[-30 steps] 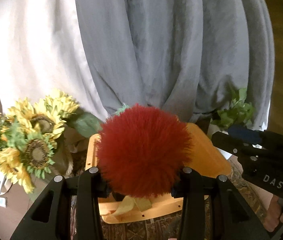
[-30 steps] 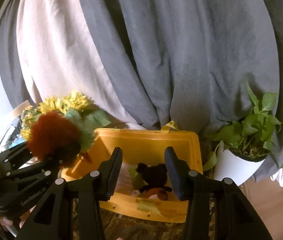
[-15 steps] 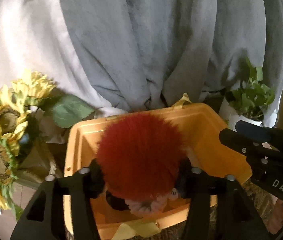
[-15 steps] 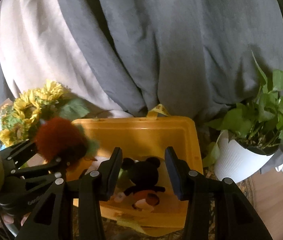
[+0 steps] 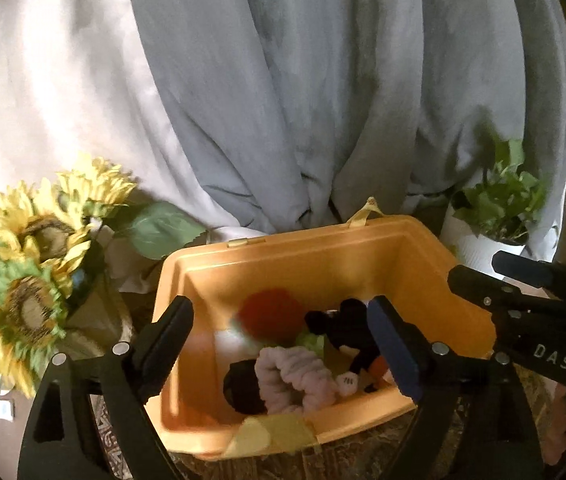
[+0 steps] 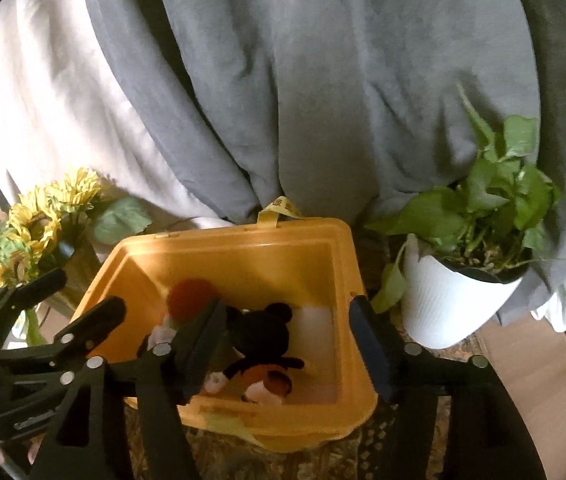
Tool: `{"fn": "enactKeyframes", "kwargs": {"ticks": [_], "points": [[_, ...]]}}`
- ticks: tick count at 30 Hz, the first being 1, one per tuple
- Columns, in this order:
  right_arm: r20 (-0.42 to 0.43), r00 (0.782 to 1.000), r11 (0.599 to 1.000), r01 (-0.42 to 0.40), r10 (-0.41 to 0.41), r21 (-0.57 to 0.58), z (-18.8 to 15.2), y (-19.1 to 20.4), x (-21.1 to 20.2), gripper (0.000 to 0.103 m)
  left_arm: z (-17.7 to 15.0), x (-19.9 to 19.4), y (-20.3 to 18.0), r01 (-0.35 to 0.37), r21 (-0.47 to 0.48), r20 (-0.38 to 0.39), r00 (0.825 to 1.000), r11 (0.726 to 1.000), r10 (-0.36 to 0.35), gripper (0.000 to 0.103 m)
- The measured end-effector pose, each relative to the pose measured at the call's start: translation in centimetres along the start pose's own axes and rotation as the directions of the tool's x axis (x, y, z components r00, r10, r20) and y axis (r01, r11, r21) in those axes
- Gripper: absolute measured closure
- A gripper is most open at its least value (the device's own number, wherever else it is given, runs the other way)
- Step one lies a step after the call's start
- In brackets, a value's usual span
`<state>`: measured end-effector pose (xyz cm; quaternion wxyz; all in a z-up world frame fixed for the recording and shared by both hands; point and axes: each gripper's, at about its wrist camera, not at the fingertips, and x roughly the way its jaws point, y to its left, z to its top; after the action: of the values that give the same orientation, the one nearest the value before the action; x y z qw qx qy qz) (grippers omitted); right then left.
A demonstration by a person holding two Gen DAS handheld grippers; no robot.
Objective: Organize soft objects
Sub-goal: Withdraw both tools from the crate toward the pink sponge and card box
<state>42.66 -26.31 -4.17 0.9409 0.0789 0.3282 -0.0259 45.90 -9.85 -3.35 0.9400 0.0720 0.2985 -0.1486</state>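
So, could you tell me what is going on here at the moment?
A person is tidying soft toys into an orange bin with a gripper in each hand. The left gripper has just been opening and holds nothing; the red fluffy ball now lies in the bin beside a black mouse toy. The right gripper has also just been opening above the bin, with nothing held.

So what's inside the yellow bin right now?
In the yellow bin: red pompom, black mouse plush, lilac knitted piece, something black. Whatever lies under them is hidden.
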Motion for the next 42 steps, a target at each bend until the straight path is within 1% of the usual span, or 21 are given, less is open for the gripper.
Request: {"fn": "enactKeyframes", "kwargs": {"ticks": [4, 13, 17, 18, 21, 27, 30, 33, 37, 42], "points": [[0.021, 1.0, 1.0, 0.007, -0.007, 0.008, -0.5, -0.1, -1.8, 0.033, -0.6, -2.4, -0.1, -0.005, -0.009, 0.028, 1.0, 1.0, 0.005, 0.011], [0.076, 0.997, 1.0, 0.029, -0.03, 0.008, -1.9, 0.3, -6.7, 0.026, -1.6, -8.1, -0.8, -0.036, 0.012, 0.11, 0.993, 0.999, 0.035, 0.008], [0.09, 0.995, 1.0, 0.029, -0.03, 0.01, -2.6, 0.4, -8.7, 0.024, -2.2, -10.2, -1.1, -0.045, 0.014, 0.132, 0.99, 0.999, 0.043, 0.007], [0.094, 0.995, 0.999, 0.03, -0.031, 0.011, -2.8, 0.4, -9.2, 0.024, -2.5, -10.8, -1.2, -0.051, 0.015, 0.137, 0.989, 0.999, 0.048, 0.005], [0.099, 0.994, 0.999, 0.033, -0.035, 0.018, -3.5, 0.3, -10.3, 0.021, -3.0, -11.9, -1.4, -0.059, 0.022, 0.144, 0.988, 0.998, 0.056, 0.004], [0.088, 0.996, 0.999, 0.019, -0.022, 0.031, -4.8, -0.1, -11.7, 0.021, -4.3, -13.9, -2.0, -0.083, 0.014, 0.166, 0.983, 0.996, 0.079, 0.0], [0.082, 0.996, 0.999, 0.024, -0.027, 0.041, -5.5, -0.4, -12.3, 0.021, -5.0, -14.7, -2.6, -0.092, 0.015, 0.18, 0.98, 0.996, 0.088, 0.0], [0.084, 0.995, 0.997, 0.044, -0.05, 0.066, -6.4, -0.7, -12.8, 0.021, -5.8, -15.4, -3.0, -0.087, 0.03, 0.193, 0.978, 0.996, 0.079, 0.0], [0.077, 0.993, 0.992, 0.081, -0.089, 0.098, -7.5, -0.8, -13.3, 0.021, -6.6, -15.6, -3.2, -0.067, 0.057, 0.191, 0.98, 0.996, 0.055, 0.0], [0.072, 0.985, 0.98, 0.149, -0.159, 0.134, -8.8, -0.5, -13.8, 0.021, -7.1, -15.5, -2.7, -0.014, 0.086, 0.196, 0.981, 0.996, -0.003, 0.0]]}}
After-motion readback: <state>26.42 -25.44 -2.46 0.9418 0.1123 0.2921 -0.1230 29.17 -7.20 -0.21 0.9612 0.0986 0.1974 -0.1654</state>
